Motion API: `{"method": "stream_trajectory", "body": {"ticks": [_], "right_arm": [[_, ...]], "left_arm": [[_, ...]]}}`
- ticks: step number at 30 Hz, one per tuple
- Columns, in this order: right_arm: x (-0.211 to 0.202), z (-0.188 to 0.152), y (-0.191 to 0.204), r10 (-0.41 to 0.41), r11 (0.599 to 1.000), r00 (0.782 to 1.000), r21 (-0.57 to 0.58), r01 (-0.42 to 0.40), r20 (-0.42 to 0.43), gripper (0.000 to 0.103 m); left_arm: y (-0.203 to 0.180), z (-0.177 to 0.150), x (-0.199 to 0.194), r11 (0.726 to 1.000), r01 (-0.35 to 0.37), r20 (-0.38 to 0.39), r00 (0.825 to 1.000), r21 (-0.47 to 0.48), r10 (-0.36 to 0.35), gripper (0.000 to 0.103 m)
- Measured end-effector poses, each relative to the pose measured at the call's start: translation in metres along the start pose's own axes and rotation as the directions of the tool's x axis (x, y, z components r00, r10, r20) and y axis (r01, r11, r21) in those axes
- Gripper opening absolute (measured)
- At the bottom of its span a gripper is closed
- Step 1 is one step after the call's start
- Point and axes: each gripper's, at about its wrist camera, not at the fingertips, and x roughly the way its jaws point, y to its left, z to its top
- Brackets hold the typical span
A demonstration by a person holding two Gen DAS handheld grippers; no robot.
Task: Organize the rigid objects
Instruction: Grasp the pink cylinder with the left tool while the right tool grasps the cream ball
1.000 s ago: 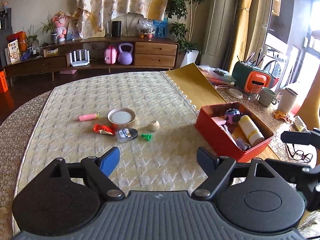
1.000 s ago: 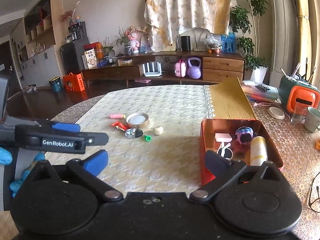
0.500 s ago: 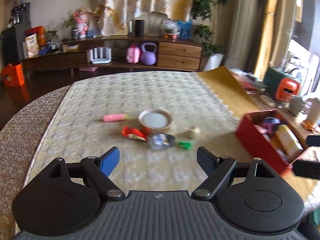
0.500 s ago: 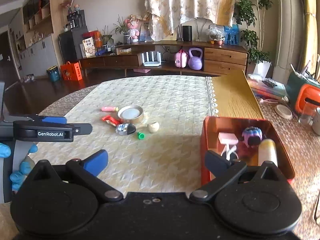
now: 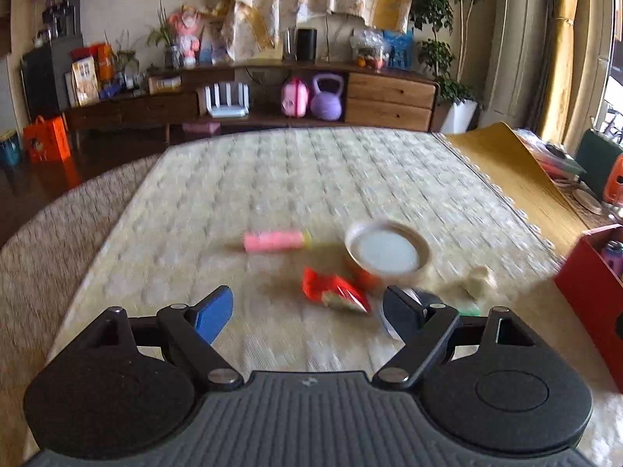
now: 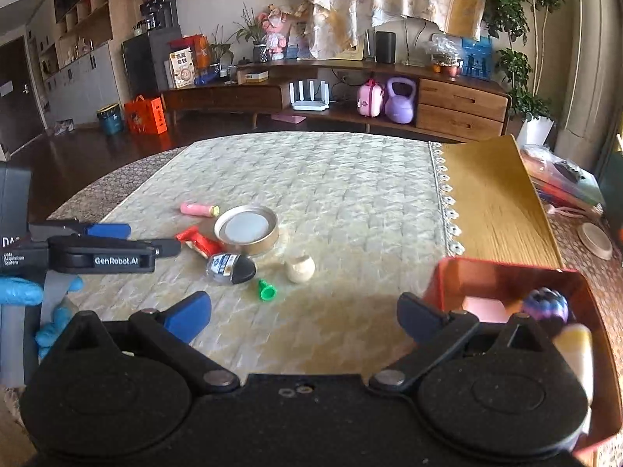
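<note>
Several small objects lie on the cream quilted tablecloth: a pink tube (image 6: 197, 209) (image 5: 272, 240), a round metal lid (image 6: 246, 234) (image 5: 387, 252), a red packet (image 6: 198, 242) (image 5: 335, 290), a small clear bottle with a black cap (image 6: 230, 268), a green cap (image 6: 267, 290) and a cream shell-like piece (image 6: 299, 268) (image 5: 477, 281). A red box (image 6: 506, 280) (image 5: 584, 292) at the right holds a purple ball (image 6: 545, 304) and a pale bottle (image 6: 576, 350). My left gripper (image 5: 307, 311) is open just short of the red packet, with nothing between its fingers. My right gripper (image 6: 303, 311) is open near the green cap.
The left gripper's body (image 6: 97, 253), held by a blue-gloved hand (image 6: 23, 292), shows at the left of the right wrist view. A wooden board (image 6: 490, 202) lies right of the cloth. A low sideboard (image 6: 350, 97) with a purple kettlebell stands behind.
Both grippers have moved forward and down toward the cluster of small objects, which now looks larger and closer. The left view has swung left, leaving the red box at the frame's edge. Jaws unchanged.
</note>
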Motion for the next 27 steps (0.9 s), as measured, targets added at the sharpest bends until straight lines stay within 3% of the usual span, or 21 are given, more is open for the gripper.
{"method": "stream_trajectory", "body": {"ticks": [4, 12, 19, 27], "right_arm": [[0.020, 0.007, -0.002, 0.003, 1.000, 1.000, 0.003, -0.003, -0.013, 0.097], [0.058, 0.018, -0.006, 0.001, 1.000, 0.999, 0.002, -0.001, -0.051, 0.090], [0.088, 0.022, -0.006, 0.005, 1.000, 0.996, -0.007, -0.006, -0.090, 0.082], [0.112, 0.024, 0.001, 0.014, 1.000, 0.994, -0.020, -0.016, -0.105, 0.077]], "left_arm": [[0.012, 0.015, 0.019, 1.000, -0.002, 0.012, 1.000, -0.006, 0.002, 0.084], [0.031, 0.023, 0.061, 0.998, -0.029, -0.037, 0.999, -0.049, 0.027, 0.084], [0.027, 0.027, 0.087, 0.999, -0.042, -0.052, 0.998, -0.016, 0.041, 0.084], [0.029, 0.029, 0.108, 0.997, -0.054, -0.073, 0.996, -0.053, 0.050, 0.084]]}}
